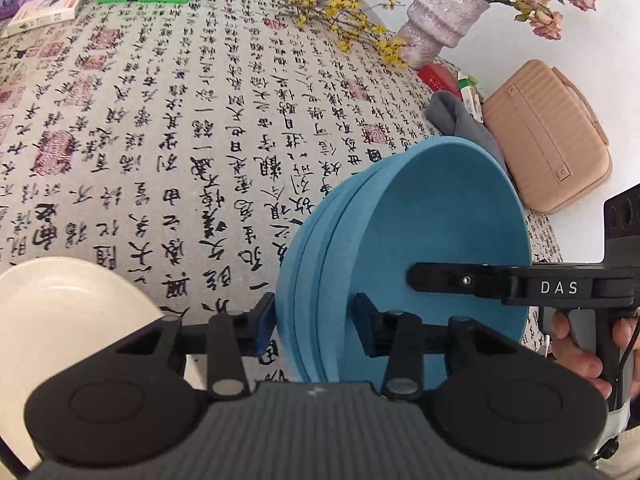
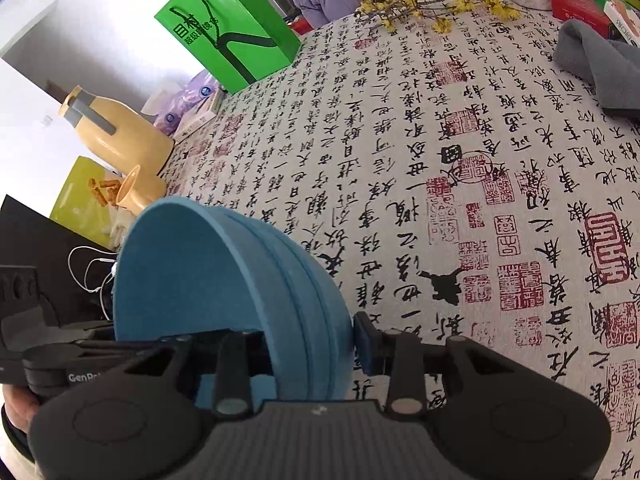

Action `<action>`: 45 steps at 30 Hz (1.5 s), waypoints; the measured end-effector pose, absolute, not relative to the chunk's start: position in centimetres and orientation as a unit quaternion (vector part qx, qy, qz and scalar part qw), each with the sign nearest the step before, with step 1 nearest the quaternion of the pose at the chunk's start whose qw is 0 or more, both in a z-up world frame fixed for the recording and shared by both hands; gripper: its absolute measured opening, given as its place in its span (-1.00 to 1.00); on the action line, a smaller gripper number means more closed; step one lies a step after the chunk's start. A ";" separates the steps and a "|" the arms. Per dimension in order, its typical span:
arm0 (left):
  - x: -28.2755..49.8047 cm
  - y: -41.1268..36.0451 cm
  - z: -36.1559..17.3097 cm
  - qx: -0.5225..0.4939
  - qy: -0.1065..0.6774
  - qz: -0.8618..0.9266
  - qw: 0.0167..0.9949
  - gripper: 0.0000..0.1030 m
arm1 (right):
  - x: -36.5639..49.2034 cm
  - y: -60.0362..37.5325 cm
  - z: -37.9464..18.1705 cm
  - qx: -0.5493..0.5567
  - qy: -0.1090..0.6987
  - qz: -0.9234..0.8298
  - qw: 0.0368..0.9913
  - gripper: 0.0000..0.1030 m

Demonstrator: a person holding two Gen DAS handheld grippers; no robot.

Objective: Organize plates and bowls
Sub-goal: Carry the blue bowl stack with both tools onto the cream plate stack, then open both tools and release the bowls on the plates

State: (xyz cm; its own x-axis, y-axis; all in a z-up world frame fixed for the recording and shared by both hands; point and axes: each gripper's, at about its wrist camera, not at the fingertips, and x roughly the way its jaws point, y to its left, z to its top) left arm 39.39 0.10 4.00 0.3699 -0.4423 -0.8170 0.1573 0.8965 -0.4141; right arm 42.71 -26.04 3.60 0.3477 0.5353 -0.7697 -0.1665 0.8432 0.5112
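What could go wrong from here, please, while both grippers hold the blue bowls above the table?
1. The left gripper and right gripper pinch only the rims of the nested blue bowls, so uneven motion might twist the stack loose.
2. The stack is tilted on edge; an inner bowl could slide out.
3. The white bowl sits close on the left and could get knocked.

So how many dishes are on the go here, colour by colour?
blue bowls, nested and tilted, counted by their rims, pinched by the left tongs and the right tongs: 3
cream dish, on the tablecloth: 1
Total: 4
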 end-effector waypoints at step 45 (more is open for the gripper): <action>30.1 17.1 6.9 -0.127 0.455 -0.064 0.879 0.44 | 38.6 -5.8 5.7 0.082 0.521 0.289 0.799 0.20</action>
State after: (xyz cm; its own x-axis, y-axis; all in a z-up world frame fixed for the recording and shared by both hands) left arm 30.15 17.05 6.89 0.5781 -0.2284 -0.7834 -0.0030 0.9594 -0.2819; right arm 38.56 -5.83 5.73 0.2902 0.5466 -0.7855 -0.3765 0.8198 0.4314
